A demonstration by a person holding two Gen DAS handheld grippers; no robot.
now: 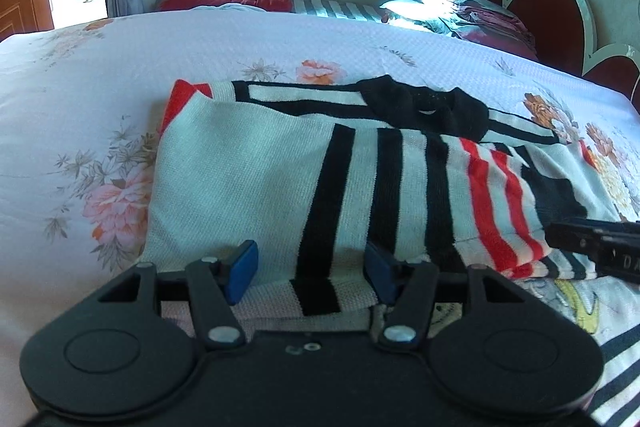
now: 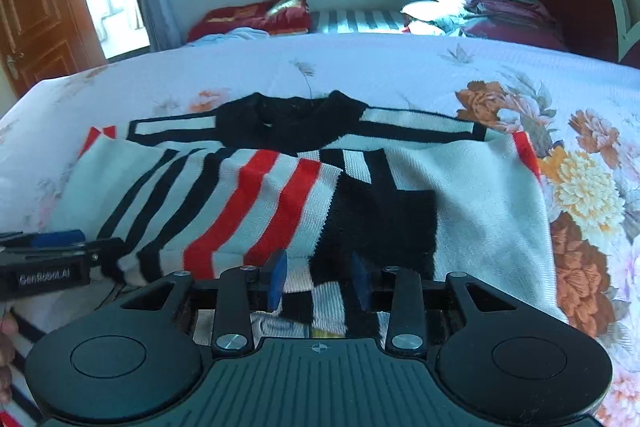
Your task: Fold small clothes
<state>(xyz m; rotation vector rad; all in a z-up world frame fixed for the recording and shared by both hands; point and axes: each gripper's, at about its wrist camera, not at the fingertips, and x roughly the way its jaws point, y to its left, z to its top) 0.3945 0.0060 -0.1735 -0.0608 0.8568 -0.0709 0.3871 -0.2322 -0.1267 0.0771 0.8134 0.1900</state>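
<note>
Right in front of both grippers lies the striped sweater (image 1: 280,179), spread flat on the bed (image 1: 80,87). It is low and soft. To the left of the left gripper (image 1: 312,273) the bed cover is bare. Far ahead, pillows (image 2: 256,15) and folded blankets (image 2: 496,15) pile up by the wall and headboard (image 1: 552,15). The right gripper (image 2: 320,281) sits close on the left one's right.

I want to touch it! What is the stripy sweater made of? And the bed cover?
The stripy sweater looks like soft knitted yarn, maybe cotton or acrylic: fine knit rows show. The bed cover seems matte woven cotton with a printed flower pattern and a small waffle texture.
</note>
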